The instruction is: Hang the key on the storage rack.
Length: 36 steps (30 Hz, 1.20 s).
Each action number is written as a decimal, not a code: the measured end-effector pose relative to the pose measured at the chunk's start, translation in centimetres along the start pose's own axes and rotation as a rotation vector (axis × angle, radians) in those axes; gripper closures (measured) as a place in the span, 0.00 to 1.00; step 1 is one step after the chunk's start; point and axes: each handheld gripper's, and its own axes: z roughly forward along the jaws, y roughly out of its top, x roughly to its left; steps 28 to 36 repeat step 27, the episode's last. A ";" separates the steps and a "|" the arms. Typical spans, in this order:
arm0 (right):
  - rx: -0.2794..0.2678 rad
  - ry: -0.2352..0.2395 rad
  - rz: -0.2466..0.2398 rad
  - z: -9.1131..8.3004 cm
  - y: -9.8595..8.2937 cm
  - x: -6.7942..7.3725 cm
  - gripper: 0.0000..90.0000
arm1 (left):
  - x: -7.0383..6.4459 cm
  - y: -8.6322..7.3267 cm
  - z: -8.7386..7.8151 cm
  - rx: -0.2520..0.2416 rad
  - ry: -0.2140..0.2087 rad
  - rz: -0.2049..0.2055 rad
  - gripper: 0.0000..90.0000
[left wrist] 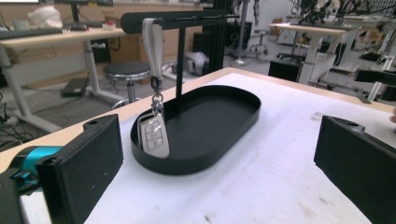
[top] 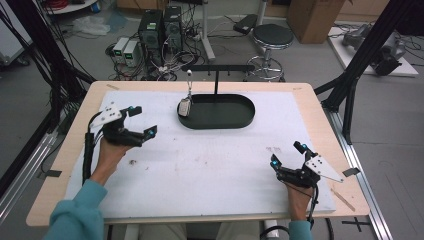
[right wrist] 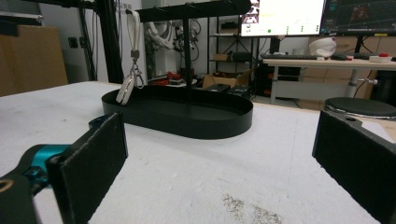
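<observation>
On the table [top: 200, 165], far centre, sits a black oval tray [top: 235, 120] with a T-shaped stand [top: 216, 75] rising from it. Car key fob [top: 184, 107] hangs by its strap [left wrist: 153, 51] from the left end of the stand's crossbar; in the left tool's view the fob's lower end rests against the inside of the tray wall, tilted.

Left tool [top: 142, 121]: jaws wide open, holding nothing, raised over the white mat left of the tray and aimed at the fob. Near it, not touching.

Right tool [top: 287, 154]: also wide open and empty, low near the front right of the table, well apart from the tray. Looks parked.

My read: approach step, before any grasp. Left tool is the one lining up on the fob, so unhooking it looks like the job.

Next move calls for:
- closing in until the fob body or the strap just above the clip sits between the jaws
- clearing the tray rim on the way in
- pinching, then lifting up and sideways so the strap loop slides off the bar end

Risks: fob swings when touched; a pull on the strap could tip the stand. Right tool could steady the tray if needed.
</observation>
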 end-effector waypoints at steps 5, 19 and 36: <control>0.005 0.000 0.002 0.0 0.0 0.1 0.03 | -1.6 -2.7 -3.5 -0.064 0.024 -0.006 0.02; 0.007 0.001 -0.004 0.0 0.0 0.1 0.03 | -2.9 -8.0 -6.9 -0.134 0.134 0.006 0.02; 0.006 0.002 -0.007 0.0 0.0 0.1 0.03 | -3.1 -8.1 -7.0 -0.148 0.157 0.015 0.02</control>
